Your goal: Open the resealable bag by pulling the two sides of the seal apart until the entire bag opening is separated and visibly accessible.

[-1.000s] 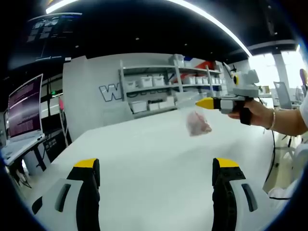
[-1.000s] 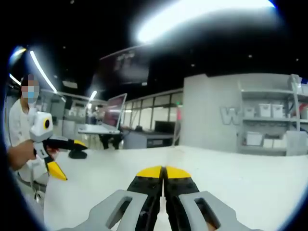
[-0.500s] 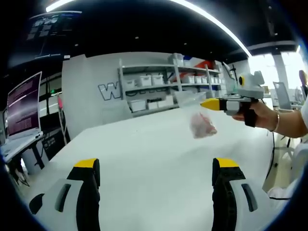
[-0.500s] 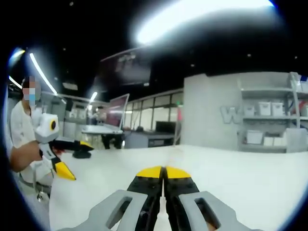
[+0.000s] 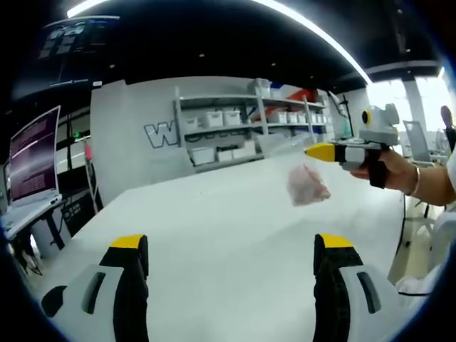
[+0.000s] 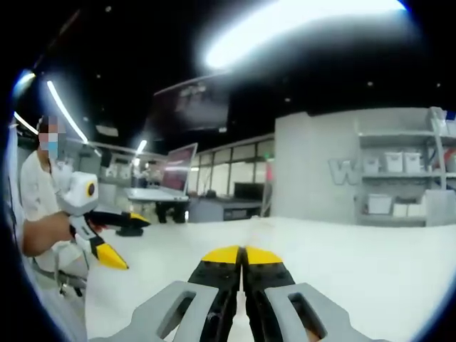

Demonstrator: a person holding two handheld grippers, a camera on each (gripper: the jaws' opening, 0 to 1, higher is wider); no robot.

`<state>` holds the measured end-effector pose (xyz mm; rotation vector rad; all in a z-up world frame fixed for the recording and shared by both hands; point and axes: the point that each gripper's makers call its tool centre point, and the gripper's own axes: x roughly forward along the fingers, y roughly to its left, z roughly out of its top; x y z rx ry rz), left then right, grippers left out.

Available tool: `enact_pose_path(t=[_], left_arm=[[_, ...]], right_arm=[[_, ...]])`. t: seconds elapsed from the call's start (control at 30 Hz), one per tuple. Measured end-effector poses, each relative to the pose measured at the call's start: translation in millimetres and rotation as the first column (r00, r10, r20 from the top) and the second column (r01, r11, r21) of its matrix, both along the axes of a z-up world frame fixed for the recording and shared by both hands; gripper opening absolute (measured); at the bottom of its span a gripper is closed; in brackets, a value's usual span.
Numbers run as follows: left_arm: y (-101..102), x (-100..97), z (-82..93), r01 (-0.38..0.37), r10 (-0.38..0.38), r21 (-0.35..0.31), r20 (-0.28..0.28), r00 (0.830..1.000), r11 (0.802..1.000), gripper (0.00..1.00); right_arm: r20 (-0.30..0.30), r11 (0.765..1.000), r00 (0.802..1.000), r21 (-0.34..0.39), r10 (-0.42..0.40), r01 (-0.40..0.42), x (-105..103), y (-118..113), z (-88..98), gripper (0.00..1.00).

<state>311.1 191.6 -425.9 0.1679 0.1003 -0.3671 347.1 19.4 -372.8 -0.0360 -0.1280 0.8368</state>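
Clear plastic resealable bag with pinkish contents (image 5: 306,182) hangs above the white table (image 5: 214,228), pinched at its top by the yellow-tipped right gripper (image 5: 317,152). The left gripper (image 5: 224,246), jaws spread wide, should catch the opposite seal lip before pulling.

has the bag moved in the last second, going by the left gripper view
Yes. The bag, hanging from the right gripper, has drifted rightward and slightly down past the shelving, which has held its place.
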Motion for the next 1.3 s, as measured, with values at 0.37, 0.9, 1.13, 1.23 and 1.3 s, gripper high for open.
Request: enact_pose_path(t=[0.37, 0.9, 1.13, 1.23, 1.3], left_arm=[[-5, -1.7, -1.4, 0.012, -0.012, 0.004, -0.005, 1.000, 1.000, 0.93], [-6, -1.2, -0.9, 0.011, -0.011, 0.011, -0.006, 1.000, 1.000, 0.93], [-9, 0.1, -1.2, 0.015, -0.015, 0.016, -0.009, 1.000, 1.000, 0.93], [-11, 0.4, -1.3, 0.019, -0.019, 0.019, -0.010, 1.000, 1.000, 0.92], [-13, 0.7, -1.8, 0.024, -0.024, 0.022, -0.013, 1.000, 0.999, 0.92]], right_arm=[[-0.005, 1.000, 1.000, -0.009, 0.005, -0.005, -10, -9, -3.7, 0.00], [-0.022, 0.999, 0.999, -0.023, 0.025, -0.025, -18, -18, -14.3, 0.00], [-0.037, 0.999, 0.999, -0.027, 0.024, -0.025, -22, -26, -22.2, 0.00], [-0.048, 0.999, 0.998, -0.035, 0.027, -0.029, -24, -28, -27.1, 0.00], [-0.052, 0.999, 0.998, -0.040, 0.027, -0.030, -24, -29, -29.3, 0.00]])
